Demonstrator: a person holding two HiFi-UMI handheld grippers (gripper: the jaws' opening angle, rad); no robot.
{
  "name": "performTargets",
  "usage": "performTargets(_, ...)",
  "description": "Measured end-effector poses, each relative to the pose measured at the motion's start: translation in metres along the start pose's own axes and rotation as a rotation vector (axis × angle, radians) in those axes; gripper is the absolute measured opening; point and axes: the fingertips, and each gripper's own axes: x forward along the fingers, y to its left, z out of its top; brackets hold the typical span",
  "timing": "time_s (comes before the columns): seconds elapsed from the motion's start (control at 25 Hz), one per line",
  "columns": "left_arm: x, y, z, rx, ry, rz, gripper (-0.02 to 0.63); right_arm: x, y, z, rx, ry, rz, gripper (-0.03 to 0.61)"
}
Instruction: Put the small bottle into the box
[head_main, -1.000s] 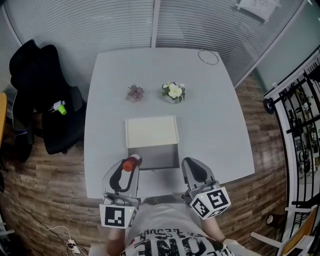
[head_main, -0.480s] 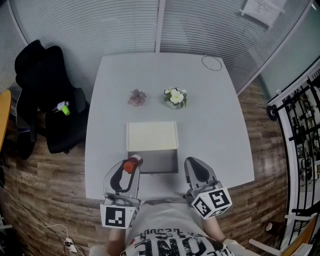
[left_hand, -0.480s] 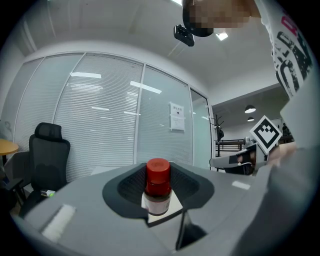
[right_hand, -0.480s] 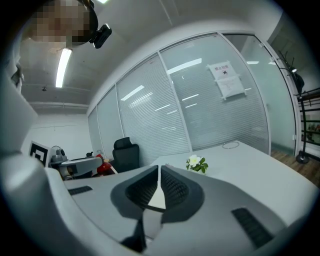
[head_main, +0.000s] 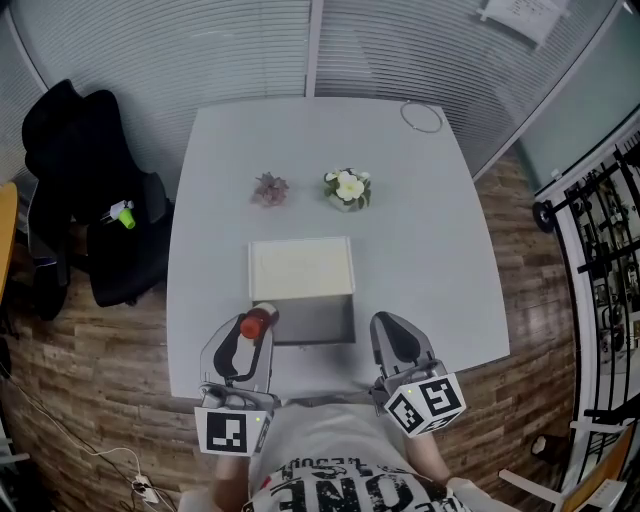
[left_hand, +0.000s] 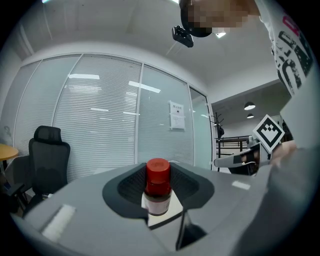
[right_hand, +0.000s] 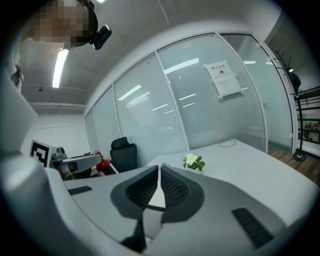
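Note:
The small bottle (left_hand: 158, 191), red-capped with a white label, stands upright between the left gripper's dark pads. In the head view this bottle (head_main: 255, 323) shows at the tip of my left gripper (head_main: 250, 330), just left of the box's near left corner. The left gripper (left_hand: 159, 187) is shut on it. The box (head_main: 303, 288) sits mid-table, its pale lid folded back and its grey inside facing me. My right gripper (head_main: 391, 335) hovers near the table's front edge, right of the box; in its own view the right gripper (right_hand: 159, 181) has its jaws together, holding nothing.
A white-flowered plant (head_main: 347, 186) and a small pinkish plant (head_main: 269, 187) stand behind the box. A wire ring (head_main: 420, 116) lies at the far right corner of the grey table (head_main: 430, 250). A black office chair (head_main: 90, 200) stands to the left; metal railing is at the right.
The left gripper with the bottle has shifted slightly left and toward me. The right gripper has hardly moved.

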Motion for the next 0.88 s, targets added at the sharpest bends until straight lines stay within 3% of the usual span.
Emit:
performTargets(0.52,0.034,-0.015,-0.031,-0.023,0.052,-0.105,0.147,-0.006,-0.014,-0.014,0.028,0.034,-0.086,0.026)
performTargets(0.68,0.042,-0.026,-0.054,-0.065,0.14,-0.142,0.147,-0.008,-0.021,-0.016,0.037,0.044,-0.112,0.026)
performTargets(0.88,0.051,-0.031,-0.074,-0.07,0.173,-0.177,0.147,-0.01,-0.025,-0.023,0.046,0.061,-0.138,0.026)
